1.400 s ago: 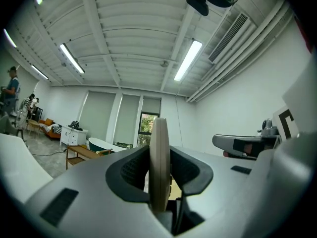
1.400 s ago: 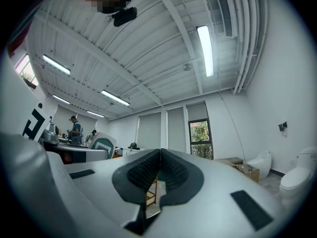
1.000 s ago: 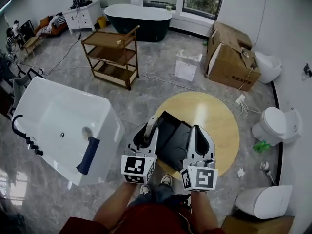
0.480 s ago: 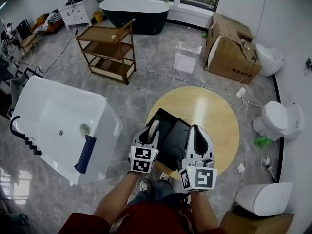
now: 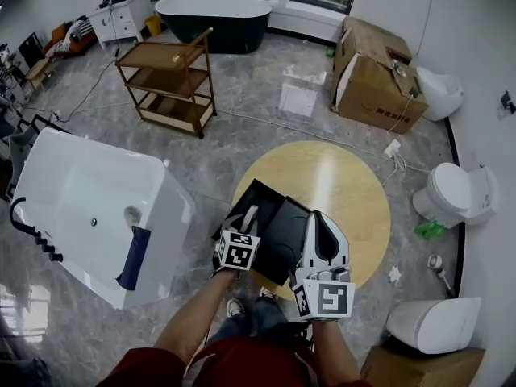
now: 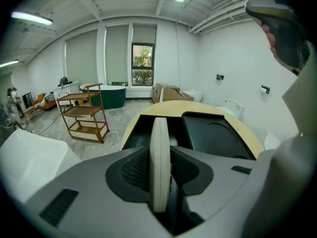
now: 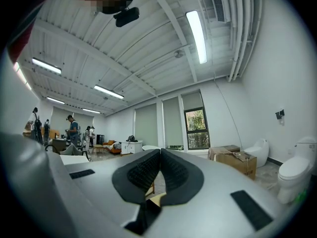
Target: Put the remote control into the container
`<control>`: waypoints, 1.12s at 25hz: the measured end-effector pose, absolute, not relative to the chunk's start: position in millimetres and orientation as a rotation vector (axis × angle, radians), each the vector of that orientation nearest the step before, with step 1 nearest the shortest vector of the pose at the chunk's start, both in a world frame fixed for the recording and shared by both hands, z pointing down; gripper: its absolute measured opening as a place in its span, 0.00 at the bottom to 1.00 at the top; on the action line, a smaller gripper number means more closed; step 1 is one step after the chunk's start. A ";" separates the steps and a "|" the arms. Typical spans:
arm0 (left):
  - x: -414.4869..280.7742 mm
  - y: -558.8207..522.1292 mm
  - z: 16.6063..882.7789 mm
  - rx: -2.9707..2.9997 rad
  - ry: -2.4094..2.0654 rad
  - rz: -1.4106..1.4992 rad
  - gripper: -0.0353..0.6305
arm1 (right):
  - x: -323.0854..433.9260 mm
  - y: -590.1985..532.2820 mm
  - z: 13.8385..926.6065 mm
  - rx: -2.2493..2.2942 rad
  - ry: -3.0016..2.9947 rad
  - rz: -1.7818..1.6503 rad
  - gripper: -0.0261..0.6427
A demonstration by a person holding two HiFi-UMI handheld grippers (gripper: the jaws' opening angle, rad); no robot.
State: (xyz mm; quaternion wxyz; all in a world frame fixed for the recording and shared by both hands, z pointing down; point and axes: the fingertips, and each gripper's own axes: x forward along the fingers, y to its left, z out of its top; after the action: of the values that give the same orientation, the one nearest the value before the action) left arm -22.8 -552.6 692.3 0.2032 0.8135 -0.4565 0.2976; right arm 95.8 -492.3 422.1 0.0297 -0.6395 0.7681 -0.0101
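Note:
A slim pale remote control (image 6: 160, 162) stands on edge between the pads of my left gripper (image 6: 161, 182), which is shut on it. In the head view the remote control (image 5: 251, 217) pokes out of the left gripper (image 5: 247, 224) above the near edge of the open black container (image 5: 252, 199). The container's flat black lid (image 5: 284, 234) lies beside it on the right. In the left gripper view, the container (image 6: 138, 133) and the lid (image 6: 218, 138) lie just ahead. My right gripper (image 7: 159, 153) is shut and empty and tilted upward; it hovers over the lid's near right corner (image 5: 316, 226).
Container and lid rest on a round wooden table (image 5: 347, 192). A white bathtub (image 5: 89, 208) stands at the left, a wooden cart (image 5: 165, 87) behind it, and cardboard boxes (image 5: 375, 75) at the back right. Toilets (image 5: 451, 196) line the right wall. People stand far off (image 7: 74, 128).
My left gripper has carried the remote control forward, closer over the container's near edge. The right gripper has stayed about where it was.

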 end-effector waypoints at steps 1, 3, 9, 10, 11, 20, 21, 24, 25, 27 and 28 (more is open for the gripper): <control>-22.1 -554.1 697.0 2.261 -1.268 0.847 0.24 | 96.8 -492.2 423.6 -1.975 2.370 -0.033 0.07; -20.6 -558.2 705.7 2.238 -1.258 0.881 0.24 | 99.6 -492.9 426.6 -1.983 2.376 -0.035 0.07; -17.4 -563.0 730.1 2.143 -1.198 0.963 0.24 | 108.1 -494.3 433.6 -1.998 2.385 -0.056 0.07; -16.3 -563.5 732.4 2.133 -1.188 0.978 0.24 | 109.3 -494.4 434.2 -1.999 2.387 -0.057 0.07; -15.5 -564.3 734.5 2.120 -1.181 0.990 0.24 | 110.5 -494.4 434.9 -2.000 2.388 -0.059 0.07; -16.8 -567.3 741.8 2.059 -1.162 0.995 0.24 | 113.6 -494.9 434.3 -1.995 2.394 -0.061 0.07; -17.0 -567.1 741.1 2.060 -1.163 0.991 0.24 | 113.4 -494.8 433.6 -1.992 2.395 -0.062 0.07; -19.2 -570.4 737.0 2.075 -1.193 0.968 0.24 | 113.3 -495.3 431.8 -1.984 2.397 -0.064 0.07; -19.2 -571.2 735.1 2.085 -1.201 0.958 0.24 | 113.4 -495.4 431.7 -1.983 2.397 -0.064 0.07; -17.4 -570.2 732.2 2.099 -1.202 0.943 0.25 | 113.4 -495.7 432.0 -1.977 2.398 -0.065 0.07; -16.6 -569.5 731.1 2.103 -1.201 0.938 0.26 | 113.5 -495.7 432.1 -1.976 2.400 -0.064 0.07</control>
State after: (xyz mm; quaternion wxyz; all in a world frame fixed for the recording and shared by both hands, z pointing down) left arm -16.6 -569.5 731.1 0.2691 0.7799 -0.4454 0.3478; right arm 113.5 -495.7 432.1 0.0163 -0.6354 0.7717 -0.0206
